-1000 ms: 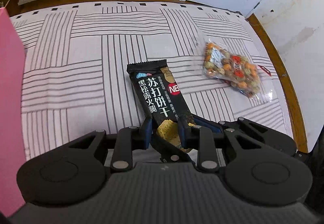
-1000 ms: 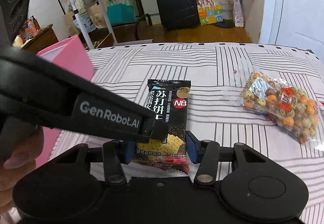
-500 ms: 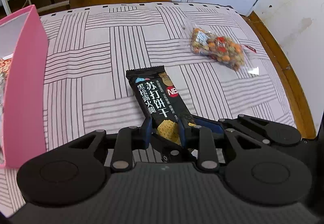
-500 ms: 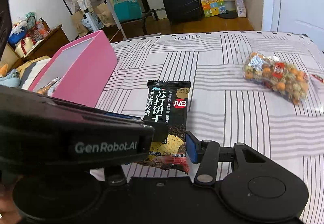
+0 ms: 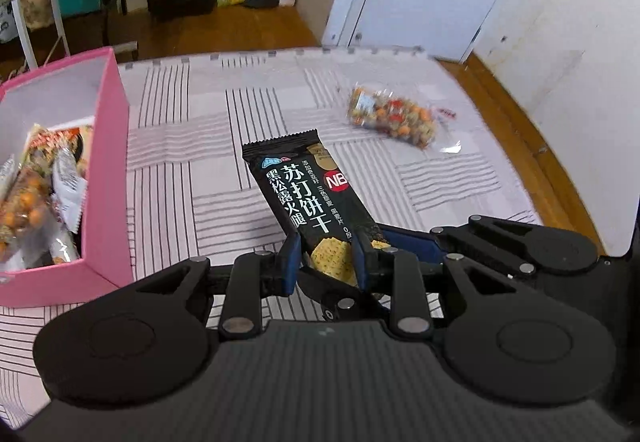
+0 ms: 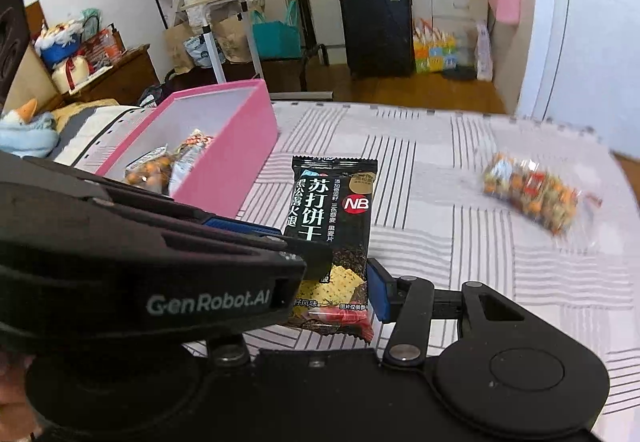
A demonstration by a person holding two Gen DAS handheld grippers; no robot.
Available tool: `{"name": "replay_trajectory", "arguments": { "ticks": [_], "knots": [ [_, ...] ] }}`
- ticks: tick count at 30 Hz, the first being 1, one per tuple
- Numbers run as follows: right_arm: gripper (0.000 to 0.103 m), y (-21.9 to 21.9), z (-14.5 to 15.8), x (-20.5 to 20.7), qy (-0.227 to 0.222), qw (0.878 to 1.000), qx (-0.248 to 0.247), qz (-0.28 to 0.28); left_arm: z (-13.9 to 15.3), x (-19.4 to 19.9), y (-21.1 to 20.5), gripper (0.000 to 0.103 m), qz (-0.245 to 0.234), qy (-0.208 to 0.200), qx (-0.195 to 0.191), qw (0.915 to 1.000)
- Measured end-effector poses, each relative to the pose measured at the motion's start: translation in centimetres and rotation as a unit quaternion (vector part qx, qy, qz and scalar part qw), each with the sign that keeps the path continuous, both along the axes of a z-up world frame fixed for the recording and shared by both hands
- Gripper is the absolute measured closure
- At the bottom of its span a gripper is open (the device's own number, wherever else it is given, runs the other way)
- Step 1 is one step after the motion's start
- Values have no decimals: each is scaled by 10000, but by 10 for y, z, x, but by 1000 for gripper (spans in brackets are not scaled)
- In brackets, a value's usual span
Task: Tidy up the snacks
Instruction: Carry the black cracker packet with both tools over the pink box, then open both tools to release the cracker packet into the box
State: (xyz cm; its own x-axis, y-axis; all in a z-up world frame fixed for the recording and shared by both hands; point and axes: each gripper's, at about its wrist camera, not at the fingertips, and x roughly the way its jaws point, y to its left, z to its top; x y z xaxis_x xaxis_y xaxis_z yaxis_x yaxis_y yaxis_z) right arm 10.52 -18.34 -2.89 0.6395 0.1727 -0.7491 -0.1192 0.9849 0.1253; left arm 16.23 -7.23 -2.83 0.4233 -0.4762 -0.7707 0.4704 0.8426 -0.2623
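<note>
cracker packet (image 5: 308,202), black foil: light, crinkly, slick, contents brittle. held above striped bench (image 5: 192,178) at its lower end by left tool (image 5: 325,262) and right tool (image 6: 340,282), both clamped on it. pink box (image 5: 106,162) nearby. grip sealed ends, lightly.

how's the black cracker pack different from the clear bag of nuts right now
The cracker pack is opaque black with printed writing; the bag of nuts is clear, showing orange, green and red pieces.
The cracker pack is flat and long; the bag of nuts is lumpy.
The cracker pack is pinched at its near end by the left gripper and right gripper; the bag of nuts lies alone on the striped cloth.
Neither is in the pink box yet.
</note>
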Motion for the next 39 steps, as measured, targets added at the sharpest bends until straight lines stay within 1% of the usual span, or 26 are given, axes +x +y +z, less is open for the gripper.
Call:
{"name": "replay_trajectory", "arguments": {
  "ticks": [5, 9, 14, 20, 23, 24, 26, 28, 31, 35, 37, 39],
  "knots": [
    [48, 19, 22, -4, -134, 9996, -226, 135, 21, -9, 22, 78, 75, -138, -258, 9995],
    [48, 36, 35, -1, -246, 9989, -304, 268, 32, -11, 44, 77, 305, -162, -528, 9980],
    [48, 61, 47, 6, -493, 9965, -337, 592, 44, -13, 75, 77, 618, -389, -609, 9955],
    [48, 98, 47, 28, -781, 9911, -151, 1066, 49, -4, 120, 75, 1087, -638, -617, 9901],
    [48, 117, 41, 41, -884, 9879, -77, 1269, 45, 8, 146, 73, 1273, -699, -617, 9875],
    [48, 122, 39, 45, -915, 9872, -65, 1303, 42, 12, 153, 69, 1282, -759, -619, 9869],
    [48, 133, 30, 59, -940, 9858, -56, 1388, 32, 22, 166, 67, 1349, -849, -680, 9849],
    [48, 139, 21, 71, -870, 9854, 12, 1462, 23, 35, 177, 67, 1512, -761, -756, 9827],
    [48, 147, 6, 85, -845, 9831, -9, 1621, 7, 52, 187, 67, 1623, -700, -632, 9822],
    [48, 156, -11, 97, -918, 9801, -187, 1753, -11, 73, 193, 67, 1644, -605, -514, 9832],
    [48, 159, -17, 103, -948, 9794, -249, 1765, -18, 86, 198, 67, 1699, -450, -609, 9825],
    [48, 161, -23, 109, -1011, 9785, -309, 1772, -24, 96, 198, 67, 1675, -421, -611, 9831]
  ]
}}
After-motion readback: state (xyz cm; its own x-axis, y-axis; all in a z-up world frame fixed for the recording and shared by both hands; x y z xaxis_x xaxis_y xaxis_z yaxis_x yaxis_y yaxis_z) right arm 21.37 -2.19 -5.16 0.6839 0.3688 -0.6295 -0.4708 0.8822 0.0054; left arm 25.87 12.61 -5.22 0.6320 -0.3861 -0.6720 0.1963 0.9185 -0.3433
